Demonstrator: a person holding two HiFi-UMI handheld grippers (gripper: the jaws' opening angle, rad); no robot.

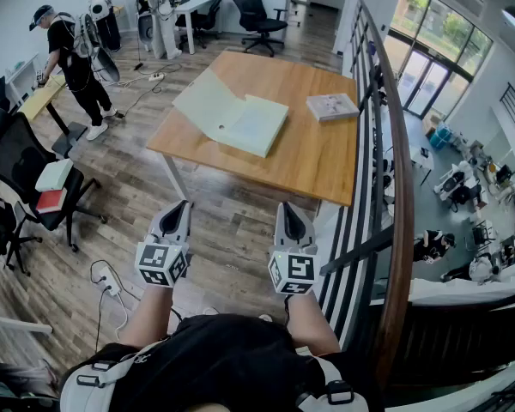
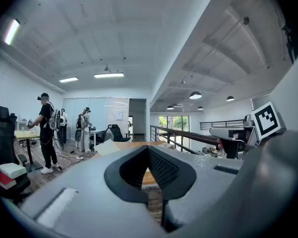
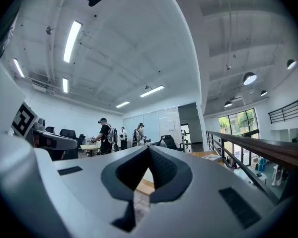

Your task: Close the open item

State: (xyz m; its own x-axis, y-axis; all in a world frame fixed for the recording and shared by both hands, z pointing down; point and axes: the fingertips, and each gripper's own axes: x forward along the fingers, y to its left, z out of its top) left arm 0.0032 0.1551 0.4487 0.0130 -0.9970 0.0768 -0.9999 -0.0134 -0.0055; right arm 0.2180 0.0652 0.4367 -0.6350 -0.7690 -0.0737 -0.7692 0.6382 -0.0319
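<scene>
A large pale folder or book point(image 1: 232, 114) lies open on the wooden table point(image 1: 309, 157), its left cover raised at a slant. A smaller closed book point(image 1: 331, 106) rests near the table's far right edge. My left gripper point(image 1: 182, 206) and right gripper point(image 1: 287, 208) are held side by side in front of the person's body, short of the table's near edge, both shut and empty. In the left gripper view the jaws point(image 2: 148, 150) meet at the tips with the raised cover point(image 2: 107, 147) and table beyond them. The right gripper point(image 3: 149, 150) also points at the table.
A railing with a wooden handrail point(image 1: 395, 170) runs along the right, with a drop to a lower floor beyond it. Black office chairs point(image 1: 21, 166) stand at the left, one holding books. A person point(image 1: 73, 63) stands at a far-left desk. Cables and a power strip point(image 1: 112, 288) lie on the floor.
</scene>
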